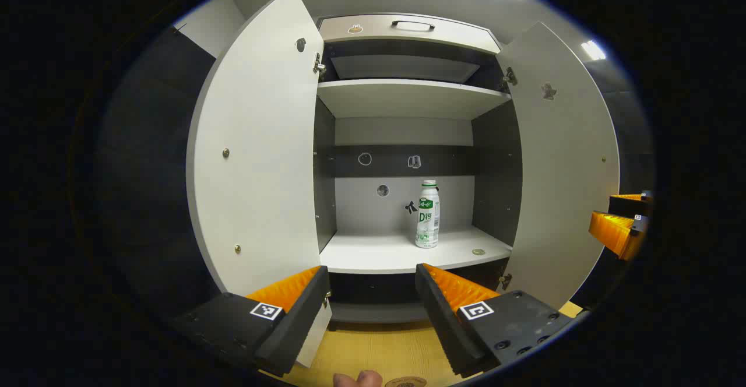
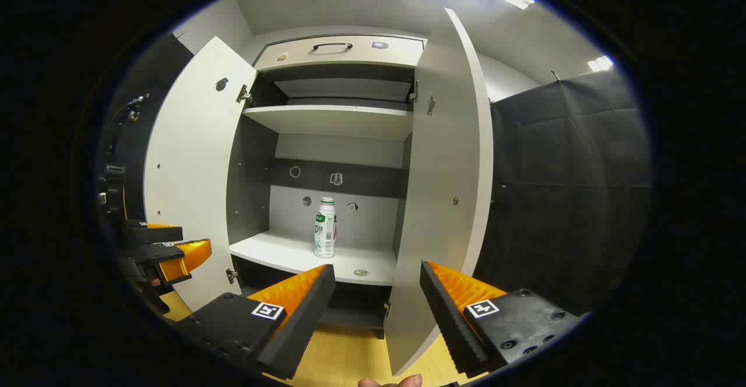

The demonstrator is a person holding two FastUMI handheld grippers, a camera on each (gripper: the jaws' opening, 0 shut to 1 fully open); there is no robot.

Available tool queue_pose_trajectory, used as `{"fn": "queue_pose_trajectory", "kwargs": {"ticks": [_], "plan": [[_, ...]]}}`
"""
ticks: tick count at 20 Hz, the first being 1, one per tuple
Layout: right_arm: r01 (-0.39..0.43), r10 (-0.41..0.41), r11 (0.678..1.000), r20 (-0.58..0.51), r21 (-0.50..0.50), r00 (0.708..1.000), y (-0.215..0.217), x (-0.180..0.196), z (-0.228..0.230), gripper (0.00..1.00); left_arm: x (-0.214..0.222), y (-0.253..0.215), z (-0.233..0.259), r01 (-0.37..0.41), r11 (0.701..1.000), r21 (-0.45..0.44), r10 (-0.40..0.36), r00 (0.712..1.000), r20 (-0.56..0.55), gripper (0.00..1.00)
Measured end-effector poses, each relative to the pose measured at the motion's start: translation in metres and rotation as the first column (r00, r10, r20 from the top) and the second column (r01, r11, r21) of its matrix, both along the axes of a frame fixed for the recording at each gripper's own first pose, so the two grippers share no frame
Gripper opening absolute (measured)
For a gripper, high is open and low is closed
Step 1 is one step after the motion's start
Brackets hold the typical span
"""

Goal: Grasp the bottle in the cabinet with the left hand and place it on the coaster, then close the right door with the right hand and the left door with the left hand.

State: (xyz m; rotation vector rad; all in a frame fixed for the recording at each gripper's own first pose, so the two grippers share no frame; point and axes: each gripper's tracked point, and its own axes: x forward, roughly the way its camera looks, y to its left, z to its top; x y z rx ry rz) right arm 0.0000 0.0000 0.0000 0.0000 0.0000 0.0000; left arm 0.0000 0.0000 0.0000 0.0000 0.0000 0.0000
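Note:
A white bottle (image 1: 428,214) with a green label stands upright on the cabinet's lower shelf (image 1: 373,254), right of middle. Both cabinet doors are swung open: the left door (image 1: 256,154) and the right door (image 1: 568,165). My left gripper (image 1: 370,276) is open, held in front of and below the shelf, some way from the bottle. A round coaster (image 1: 406,382) peeks in at the bottom edge on the wooden top. In the right gripper view the bottle (image 2: 325,228) stands on the shelf, and my right gripper (image 2: 377,276) is open near the right door (image 2: 443,189). The left gripper (image 2: 169,250) shows farther off at the left.
An upper shelf (image 1: 408,97) and a drawer with a handle (image 1: 412,24) sit above the bottle. A small round disc (image 1: 478,252) lies on the lower shelf near its right front. The right gripper (image 1: 620,221) shows past the right door. Fingertips (image 1: 358,379) show at the bottom.

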Motion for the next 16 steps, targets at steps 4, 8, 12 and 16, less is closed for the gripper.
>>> {"fn": "queue_pose_trajectory", "kwargs": {"ticks": [4,8,12,16], "plan": [[0.004,-0.004,1.000,0.008,0.015,1.000,-0.006,0.000,0.001,0.97,-0.003,-0.002,0.001,-0.001,1.000,0.000,0.001,1.000,0.000,0.95],[0.009,-0.009,0.999,0.019,0.034,1.000,-0.007,-0.001,0.006,0.97,-0.006,-0.005,0.003,0.005,1.000,0.006,-0.005,1.000,0.009,0.95],[0.012,-0.014,0.999,0.032,0.038,0.999,-0.007,0.001,0.009,0.97,-0.009,-0.005,0.006,0.005,1.000,0.001,-0.005,1.000,0.015,0.95],[0.009,-0.010,0.999,0.037,0.031,0.999,-0.004,0.000,0.011,0.97,-0.010,-0.006,0.008,0.007,1.000,0.011,-0.007,1.000,0.021,0.95]]}}
